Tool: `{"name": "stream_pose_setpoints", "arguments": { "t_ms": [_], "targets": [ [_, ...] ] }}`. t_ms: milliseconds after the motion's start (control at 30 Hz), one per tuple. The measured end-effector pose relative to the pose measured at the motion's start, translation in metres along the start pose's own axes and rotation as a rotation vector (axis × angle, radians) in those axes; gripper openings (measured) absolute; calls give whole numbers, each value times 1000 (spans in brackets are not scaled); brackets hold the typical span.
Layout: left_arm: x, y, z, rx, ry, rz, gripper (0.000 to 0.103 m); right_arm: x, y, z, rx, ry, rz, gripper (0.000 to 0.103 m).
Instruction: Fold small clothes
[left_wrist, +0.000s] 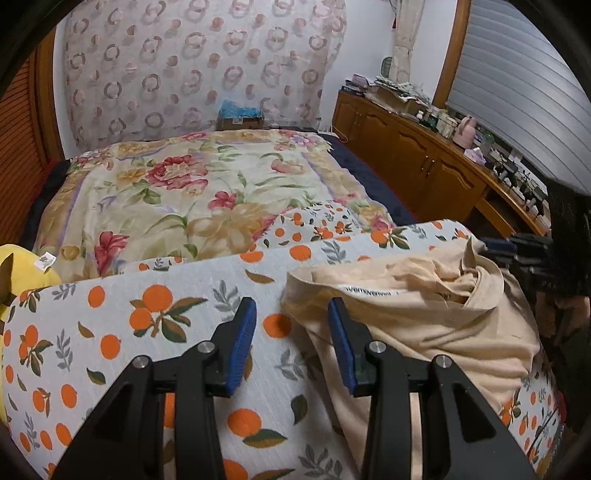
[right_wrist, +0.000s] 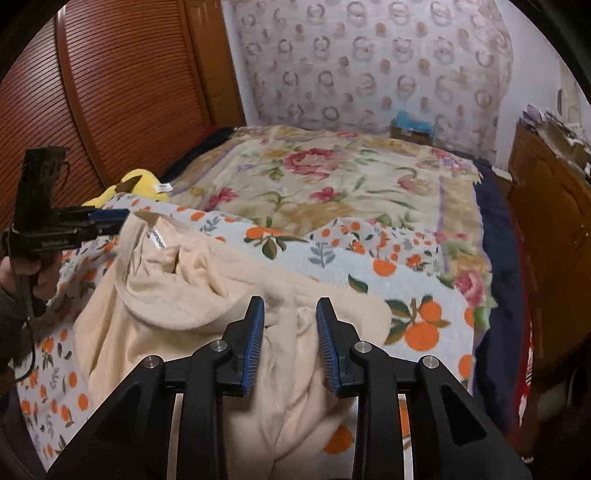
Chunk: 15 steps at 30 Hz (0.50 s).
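Observation:
A crumpled beige T-shirt (left_wrist: 424, 317) with a white neck label lies on the orange-print sheet (left_wrist: 147, 314); it also shows in the right wrist view (right_wrist: 192, 295). My left gripper (left_wrist: 291, 310) is open and empty, hovering over the shirt's left edge, its right finger above the cloth. It also shows from the side in the right wrist view (right_wrist: 107, 216) at the shirt's far left corner. My right gripper (right_wrist: 290, 310) is open and empty just above the middle of the shirt. In the left wrist view the right gripper (left_wrist: 495, 245) appears at the shirt's right side.
A floral quilt (left_wrist: 192, 188) covers the bed beyond the orange-print sheet. A yellow plush toy (right_wrist: 136, 184) lies at the left by the wooden slatted door (right_wrist: 122, 85). A cluttered wooden cabinet (left_wrist: 424, 147) runs along the right wall.

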<state>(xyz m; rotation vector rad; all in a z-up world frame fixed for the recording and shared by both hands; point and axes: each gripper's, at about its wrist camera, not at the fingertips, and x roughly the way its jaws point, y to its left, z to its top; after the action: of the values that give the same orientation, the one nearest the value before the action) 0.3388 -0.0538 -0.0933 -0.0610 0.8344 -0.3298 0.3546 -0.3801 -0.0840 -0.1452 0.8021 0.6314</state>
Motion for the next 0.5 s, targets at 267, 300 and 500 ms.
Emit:
{"name": "stream_pose_setpoints", "arguments": {
  "t_ms": [267, 300, 500],
  "targets": [
    [-3, -3, -5, 3, 5, -8, 39, 2, 5, 2, -23, 24, -18, 35],
    [-3, -3, -5, 2, 5, -11, 39, 5, 3, 2, -11, 32, -19, 35],
    [-5, -10, -9, 12, 13, -28, 39, 11, -14, 2, 71, 10, 89, 4]
  ]
}}
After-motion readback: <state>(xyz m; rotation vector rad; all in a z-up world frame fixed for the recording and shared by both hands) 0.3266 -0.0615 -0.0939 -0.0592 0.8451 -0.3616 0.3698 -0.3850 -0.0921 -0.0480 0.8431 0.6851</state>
